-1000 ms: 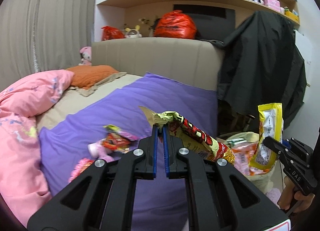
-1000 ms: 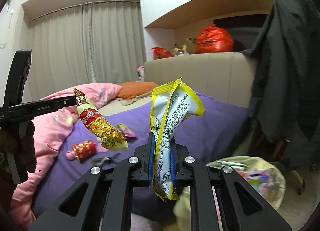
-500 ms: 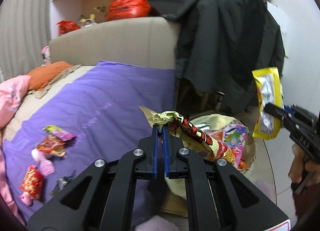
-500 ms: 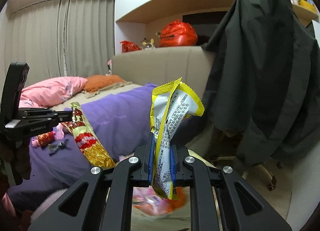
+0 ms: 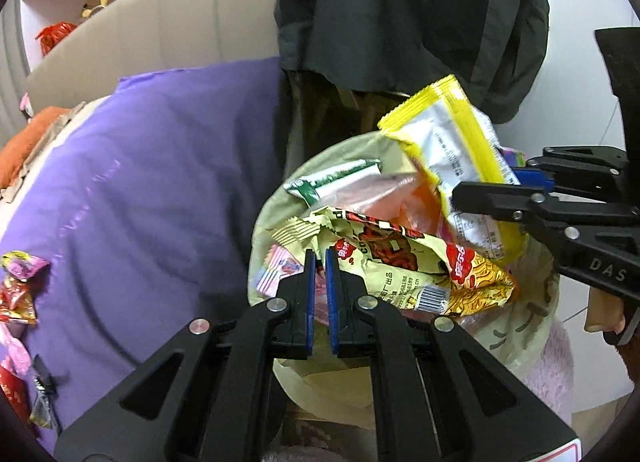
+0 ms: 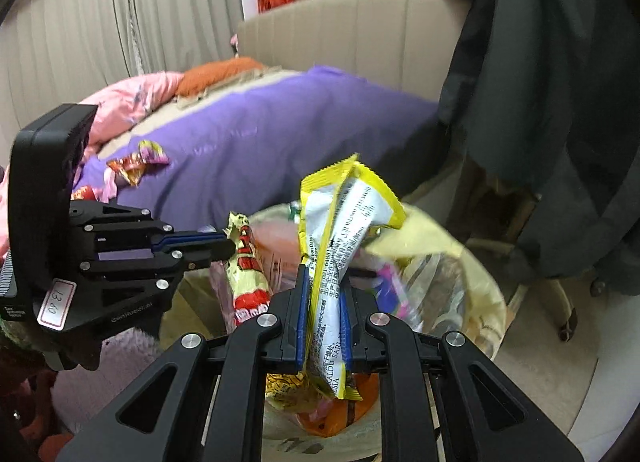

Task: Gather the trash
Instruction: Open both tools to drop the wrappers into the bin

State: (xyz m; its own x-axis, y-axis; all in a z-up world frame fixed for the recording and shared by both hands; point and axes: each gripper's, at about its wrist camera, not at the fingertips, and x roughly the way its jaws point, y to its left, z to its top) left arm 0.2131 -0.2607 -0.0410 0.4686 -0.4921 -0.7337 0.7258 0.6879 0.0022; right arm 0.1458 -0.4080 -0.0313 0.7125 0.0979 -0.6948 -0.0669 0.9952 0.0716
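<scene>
My left gripper is shut on the top edge of a red and pale-yellow noodle wrapper, which hangs over the open trash bag; this gripper and wrapper also show in the right wrist view. My right gripper is shut on a yellow and white snack wrapper above the same bag; it appears at the right of the left wrist view, gripping that wrapper. The bag holds several wrappers.
A purple blanket covers the bed beside the bag, with loose wrappers on it. A dark coat hangs over a wheeled chair behind the bag. A pink duvet lies farther back.
Both grippers have swung right from the bed and tilted down over the trash bag, each still holding its wrapper. The bag now fills the lower middle of both views.
</scene>
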